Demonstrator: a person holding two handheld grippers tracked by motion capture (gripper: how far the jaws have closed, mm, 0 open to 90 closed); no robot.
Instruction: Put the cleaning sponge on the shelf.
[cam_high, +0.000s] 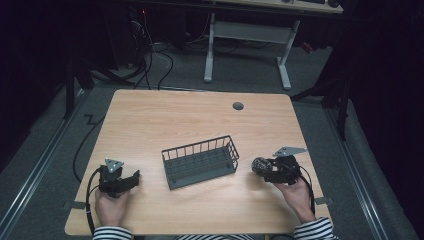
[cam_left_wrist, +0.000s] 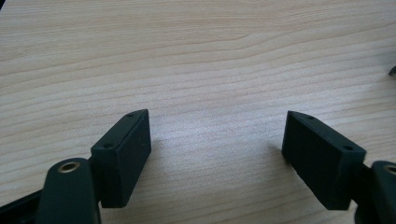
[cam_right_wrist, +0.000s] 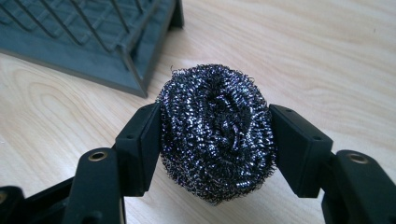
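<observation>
A dark steel-wool scouring ball (cam_right_wrist: 217, 133) sits squeezed between the two black pads of my right gripper (cam_right_wrist: 215, 140), which is shut on it. From above, the ball (cam_high: 259, 164) hangs just over the table, right of a grey wire basket (cam_high: 200, 161), with the right gripper (cam_high: 265, 167) pointing left toward that basket. The basket's corner (cam_right_wrist: 135, 60) lies just ahead of the ball. My left gripper (cam_high: 135, 177) rests at the table's front left, pointing right. Its jaws (cam_left_wrist: 217, 149) stand open over bare wood with nothing between them.
The wooden table (cam_high: 165, 120) has a grey cable grommet (cam_high: 238, 106) near its far edge. A white-legged desk (cam_high: 250, 35) and floor cables stand beyond the table. Dark curtains close in both sides.
</observation>
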